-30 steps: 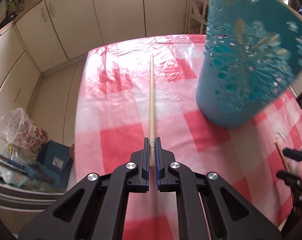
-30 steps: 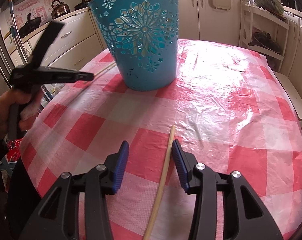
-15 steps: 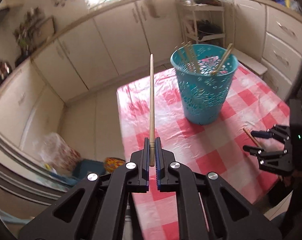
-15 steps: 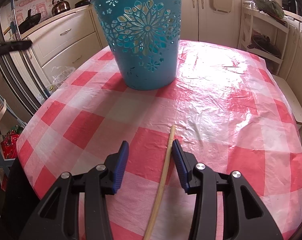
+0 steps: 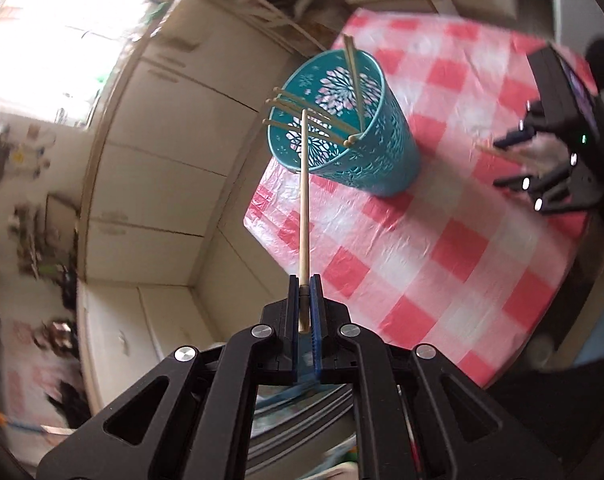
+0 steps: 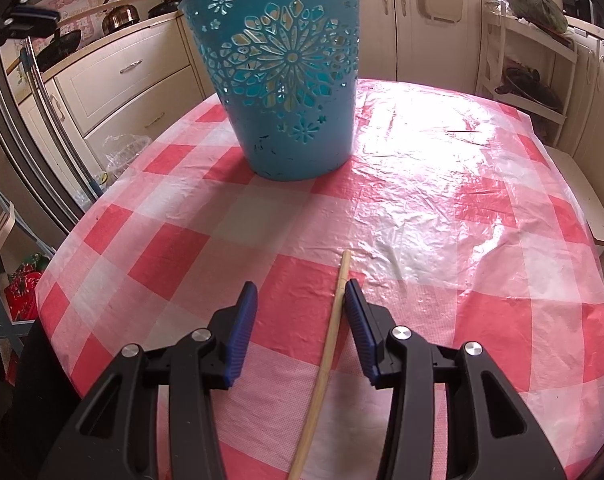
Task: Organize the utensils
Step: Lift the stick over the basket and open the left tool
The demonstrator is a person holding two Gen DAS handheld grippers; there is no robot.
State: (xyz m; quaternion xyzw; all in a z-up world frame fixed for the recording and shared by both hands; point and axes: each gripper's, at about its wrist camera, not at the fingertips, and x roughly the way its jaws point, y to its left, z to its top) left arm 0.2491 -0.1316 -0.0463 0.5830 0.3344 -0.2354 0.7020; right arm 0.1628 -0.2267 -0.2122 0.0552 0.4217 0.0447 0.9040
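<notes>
My left gripper is shut on a wooden chopstick and holds it high above the table, its tip over the open mouth of the teal basket. Several chopsticks stand in that basket. My right gripper is open and low over the checked table, around a second chopstick that lies against its right finger. The basket stands beyond it. The right gripper also shows in the left wrist view, and the left one at the top left of the right wrist view.
The red-and-white checked cloth covers a table. Cream kitchen cabinets run behind and to the left. A shelf rack stands at the back right. Bags lie on the floor left of the table.
My left gripper has risen and tilted with its chopstick, now pointing down at the basket's mouth from above. My right gripper has stayed open around the lying chopstick.
</notes>
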